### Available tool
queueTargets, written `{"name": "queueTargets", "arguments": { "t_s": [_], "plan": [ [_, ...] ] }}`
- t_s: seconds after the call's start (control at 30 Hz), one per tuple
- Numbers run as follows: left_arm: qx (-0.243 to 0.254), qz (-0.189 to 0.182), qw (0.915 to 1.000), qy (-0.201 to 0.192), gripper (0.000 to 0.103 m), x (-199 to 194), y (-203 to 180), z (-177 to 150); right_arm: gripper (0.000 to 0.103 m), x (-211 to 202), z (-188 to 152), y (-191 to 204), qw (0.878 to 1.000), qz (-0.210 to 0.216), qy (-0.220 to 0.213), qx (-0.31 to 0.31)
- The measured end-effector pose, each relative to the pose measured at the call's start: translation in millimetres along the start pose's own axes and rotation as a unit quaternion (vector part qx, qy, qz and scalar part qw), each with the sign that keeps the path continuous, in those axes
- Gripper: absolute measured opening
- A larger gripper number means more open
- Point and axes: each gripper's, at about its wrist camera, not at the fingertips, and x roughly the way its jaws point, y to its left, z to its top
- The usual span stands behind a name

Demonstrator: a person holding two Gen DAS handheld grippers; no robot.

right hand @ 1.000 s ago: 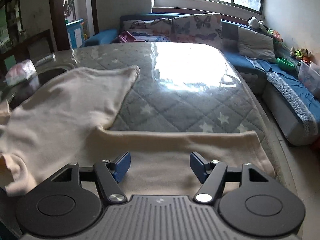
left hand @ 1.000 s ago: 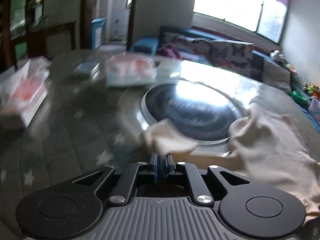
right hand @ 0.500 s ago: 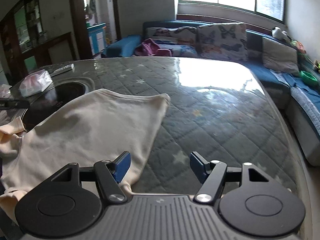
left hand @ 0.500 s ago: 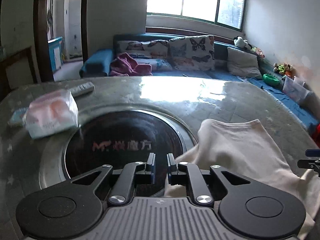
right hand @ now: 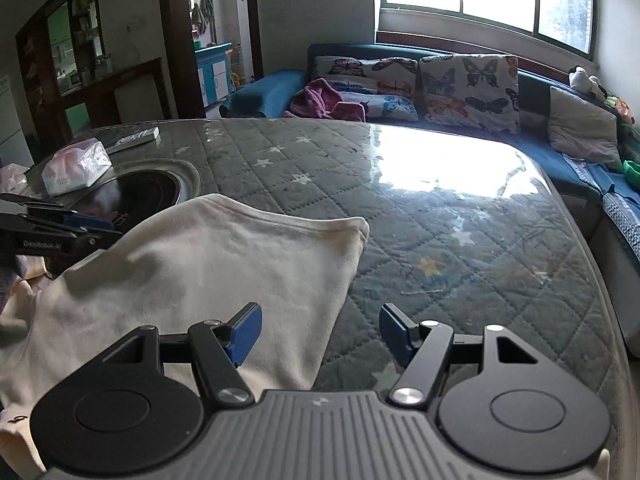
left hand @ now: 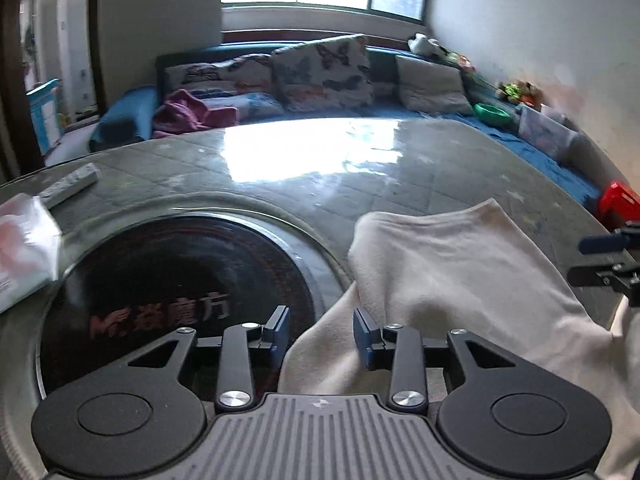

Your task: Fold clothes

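A cream garment (left hand: pixel 452 288) lies folded over on the quilted glass-topped table; it also shows in the right wrist view (right hand: pixel 200 272). My left gripper (left hand: pixel 320 338) is open and empty, its jaws apart over the garment's left edge beside the dark round inset. My right gripper (right hand: pixel 320 330) is open and empty, low over the garment's right edge. The right gripper shows at the right edge of the left wrist view (left hand: pixel 612 256). The left gripper shows at the left edge of the right wrist view (right hand: pixel 60 228).
A dark round cooktop inset (left hand: pixel 172 288) sits in the table. A tissue pack (right hand: pixel 76 166) and a remote (right hand: pixel 136 138) lie at the far left. A sofa with butterfly cushions (right hand: pixel 440 84) stands behind the table (right hand: pixel 460 216). A red stool (left hand: pixel 620 204) stands at the right.
My left gripper has opened and let go of the garment, which now lies on the table. Both grippers have shifted over the garment; the right stays open.
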Motion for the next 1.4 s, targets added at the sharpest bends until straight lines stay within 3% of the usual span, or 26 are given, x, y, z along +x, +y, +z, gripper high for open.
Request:
{"name": "queueTargets", "arguments": {
  "t_s": [0.13, 0.17, 0.2, 0.27, 0.37, 0.53, 0.63, 0.73, 0.83, 0.9, 1.0, 1.1, 1.23, 1.33, 1.4],
  "plan": [
    [0.001, -0.018, 0.9998, 0.009, 0.032, 10, 1, -2, 0.067, 8, 1, 1, 1.0, 0.003, 0.004, 0.002],
    [-0.003, -0.023, 0.9997, 0.01, 0.019, 11, 3, -2, 0.067, 10, 1, 1, 1.0, 0.003, 0.005, 0.002],
    [-0.009, -0.025, 0.9996, 0.01, 0.012, 12, 4, -2, 0.067, 12, 2, 2, 1.0, 0.004, 0.006, 0.003],
    [-0.013, -0.027, 0.9996, -0.003, 0.007, 6, 3, -2, 0.067, 14, 1, 2, 1.0, 0.004, 0.006, 0.003],
    [-0.007, -0.026, 0.9989, -0.038, 0.006, -11, -6, -3, 0.067, 12, 2, 4, 1.0, 0.004, 0.002, 0.003],
    [0.065, -0.065, 0.9908, -0.099, 0.005, -48, -55, -15, 0.067, 3, 12, 8, 1.0, 0.005, -0.016, 0.002],
    [0.111, -0.097, 0.9842, -0.099, 0.006, -53, -83, -27, 0.067, -1, 21, 16, 0.999, 0.014, -0.029, -0.004],
    [0.126, -0.107, 0.9837, -0.071, 0.006, -43, -97, -38, 0.067, -1, 23, 26, 0.999, 0.025, -0.034, -0.014],
    [0.112, -0.12, 0.985, -0.055, 0.009, -41, -96, -39, 0.067, 4, 21, 31, 0.999, 0.029, -0.029, -0.018],
    [0.108, -0.12, 0.9846, -0.067, 0.009, -47, -93, -35, 0.067, 7, 19, 35, 0.999, 0.032, -0.025, -0.021],
    [0.08, -0.095, 0.9895, -0.074, 0.009, -48, -83, -24, 0.067, 12, 16, 38, 0.999, 0.035, -0.02, -0.02],
    [0.018, -0.068, 0.9966, -0.042, 0.013, -29, -68, -11, 0.067, 11, 13, 33, 0.999, 0.03, -0.02, -0.012],
    [-0.022, -0.069, 0.9974, -0.001, 0.038, -7, -65, -6, 0.067, 10, 10, 24, 1.0, 0.019, -0.016, -0.006],
    [-0.037, -0.077, 0.9962, 0.014, 0.035, 4, -67, -5, 0.067, 12, 9, 21, 1.0, 0.011, -0.012, -0.005],
    [-0.037, -0.084, 0.9957, 0.008, 0.021, 5, -69, -3, 0.067, 13, 8, 20, 1.0, 0.01, -0.012, -0.006]
  ]
}}
